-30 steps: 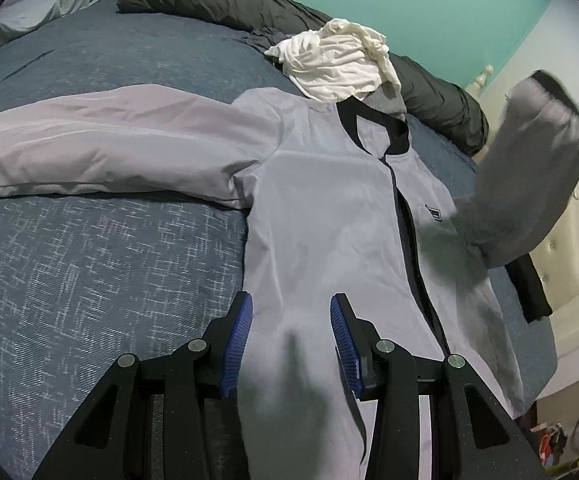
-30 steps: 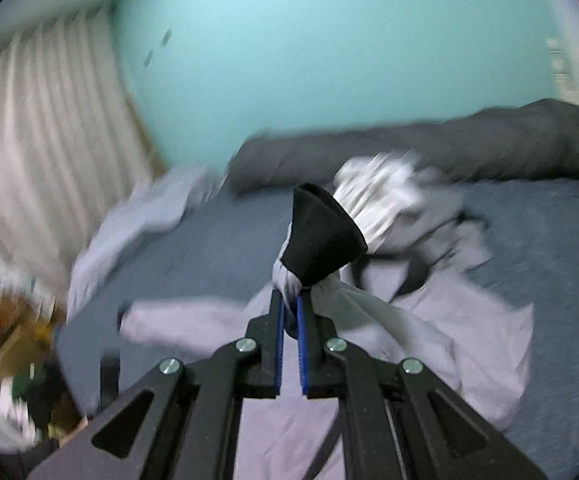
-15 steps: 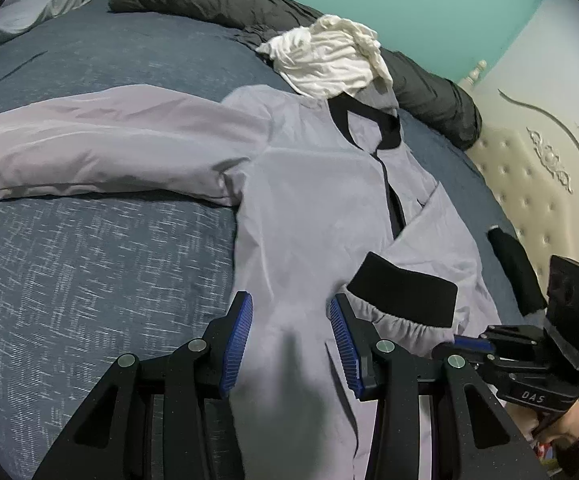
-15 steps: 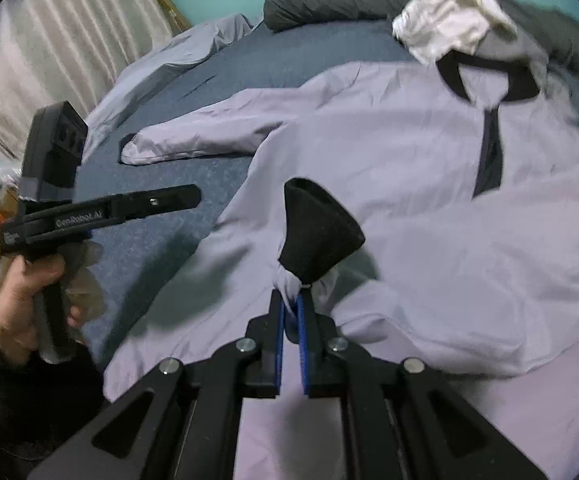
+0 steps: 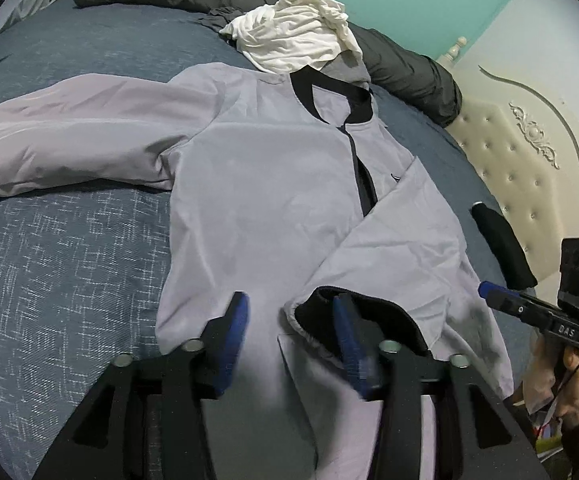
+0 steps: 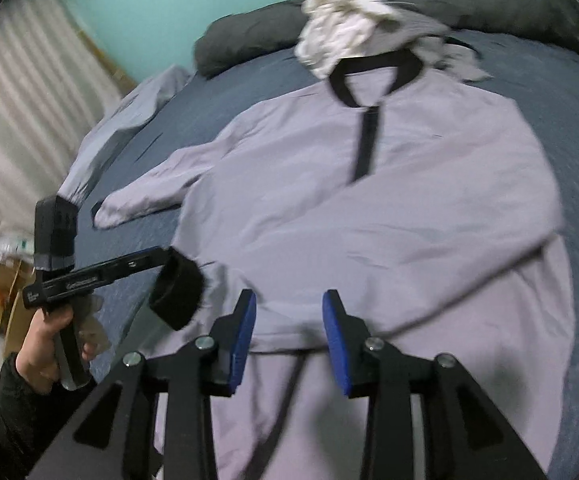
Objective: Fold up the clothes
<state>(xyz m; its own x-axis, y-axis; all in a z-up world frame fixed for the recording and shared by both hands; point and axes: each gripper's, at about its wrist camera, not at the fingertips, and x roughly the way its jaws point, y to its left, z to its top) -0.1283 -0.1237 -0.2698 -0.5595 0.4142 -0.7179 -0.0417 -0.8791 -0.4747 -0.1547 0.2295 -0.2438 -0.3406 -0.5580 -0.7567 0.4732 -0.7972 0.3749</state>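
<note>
The jacket's (image 5: 273,184) hem is cut off behind both grippers; it is spread flat on the bed (image 5: 61,248), one sleeve (image 5: 393,248) folded across. Left gripper (image 5: 289,332) and right gripper (image 6: 287,328) jaws are opening, nothing clamped

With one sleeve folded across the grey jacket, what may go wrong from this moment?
1. The right tool is opening with nothing between its pads, so the folded sleeve lies loose; its black cuff may slide off the jacket.
2. The cuff sits against the left tool, which is also opening; moving it could drag the fold askew.
3. The white garment overlaps the collar and may get caught in later folds.
</note>
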